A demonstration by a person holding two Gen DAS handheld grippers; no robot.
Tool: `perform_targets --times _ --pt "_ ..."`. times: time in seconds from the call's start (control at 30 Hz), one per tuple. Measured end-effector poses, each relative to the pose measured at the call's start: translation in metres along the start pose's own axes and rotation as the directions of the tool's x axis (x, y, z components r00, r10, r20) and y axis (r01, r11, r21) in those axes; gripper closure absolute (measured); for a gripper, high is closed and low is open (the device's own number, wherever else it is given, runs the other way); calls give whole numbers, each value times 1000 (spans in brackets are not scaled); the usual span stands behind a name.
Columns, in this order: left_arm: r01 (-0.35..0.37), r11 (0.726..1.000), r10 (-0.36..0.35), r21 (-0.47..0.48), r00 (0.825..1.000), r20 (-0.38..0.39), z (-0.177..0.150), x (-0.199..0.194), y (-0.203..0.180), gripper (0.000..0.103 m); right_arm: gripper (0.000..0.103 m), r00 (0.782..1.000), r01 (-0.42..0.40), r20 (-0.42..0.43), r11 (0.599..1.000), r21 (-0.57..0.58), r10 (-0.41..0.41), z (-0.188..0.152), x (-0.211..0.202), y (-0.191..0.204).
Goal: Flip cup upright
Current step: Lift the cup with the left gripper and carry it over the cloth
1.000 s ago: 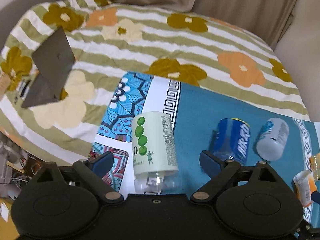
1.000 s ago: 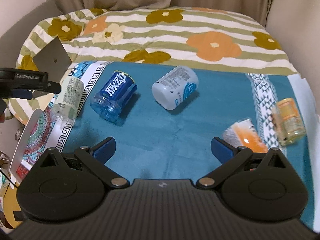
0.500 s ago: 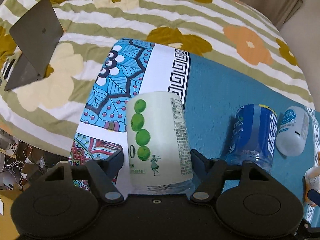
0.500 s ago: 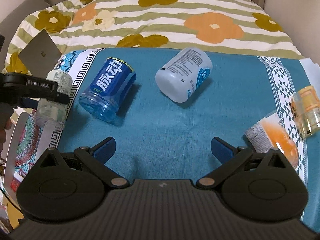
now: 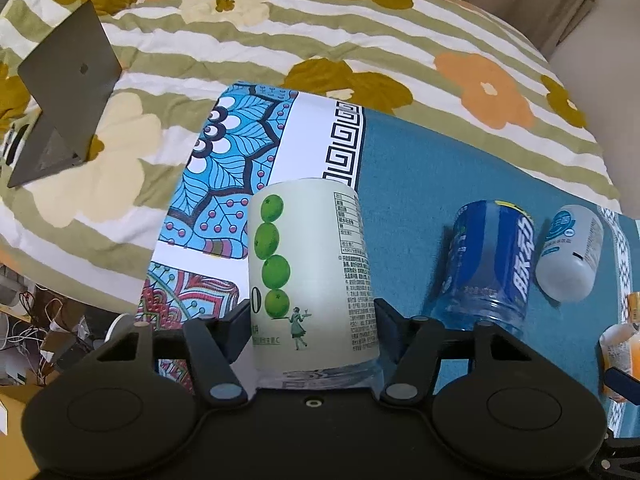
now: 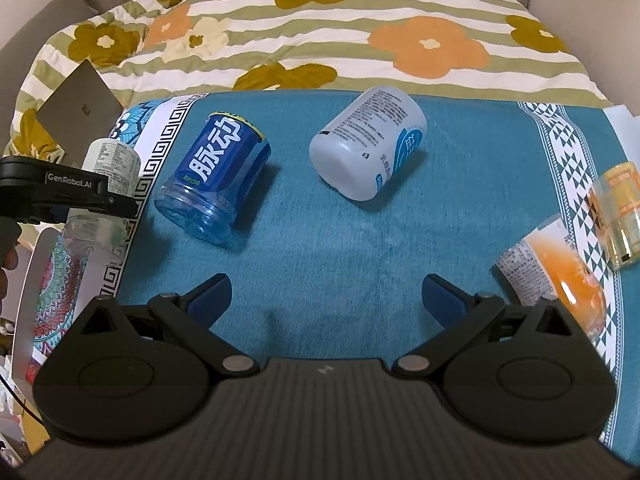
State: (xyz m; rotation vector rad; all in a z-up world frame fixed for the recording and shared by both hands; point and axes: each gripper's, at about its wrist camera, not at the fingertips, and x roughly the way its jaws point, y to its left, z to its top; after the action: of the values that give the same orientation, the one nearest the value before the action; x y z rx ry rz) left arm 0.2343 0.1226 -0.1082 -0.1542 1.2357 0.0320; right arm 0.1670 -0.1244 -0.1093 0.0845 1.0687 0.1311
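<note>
A pale green cup with green fruit print [image 5: 308, 272] lies on its side at the left end of the cloth. My left gripper [image 5: 310, 328] is shut on it, fingers pressing both sides. It also shows in the right wrist view [image 6: 105, 184], with the left gripper [image 6: 60, 196] across it. A blue cup [image 6: 214, 184], a white cup [image 6: 368, 148], an orange cup [image 6: 556, 276] and a yellow cup [image 6: 618, 216] lie on their sides. My right gripper [image 6: 326, 300] is open and empty above the teal cloth.
The teal patterned cloth [image 6: 320, 240] covers a table in front of a flowered striped bedspread [image 6: 320, 28]. A grey laptop [image 5: 64, 96] stands open on the bed at left. The cloth's left edge drops off to clutter and cables [image 5: 36, 332].
My left gripper moved forward around the green cup and closed on it. My right gripper drifted slightly and stayed open.
</note>
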Motion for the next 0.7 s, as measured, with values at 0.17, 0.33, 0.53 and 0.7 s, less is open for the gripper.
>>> perform_targets --times 0.17,0.33,0.53,0.7 --pt "-2 1000 2 -4 1000 21 -11 -21 -8 36 0 1000 -9 25 1000 -4 9 -2 -14 -6" --pt "5 1000 -6 6 999 40 -29 -43 -26 36 0 998 -18 60 1000 -12 18 -7 -39 -18" --pt "37 999 -38 28 998 46 -65 -63 -65 36 0 996 -14 89 1000 -23 16 -23 -68 -44" --pt "72 995 -74 72 997 25 -96 -63 -106 36 0 996 -15 88 1000 -15 17 -40 -85 -69"
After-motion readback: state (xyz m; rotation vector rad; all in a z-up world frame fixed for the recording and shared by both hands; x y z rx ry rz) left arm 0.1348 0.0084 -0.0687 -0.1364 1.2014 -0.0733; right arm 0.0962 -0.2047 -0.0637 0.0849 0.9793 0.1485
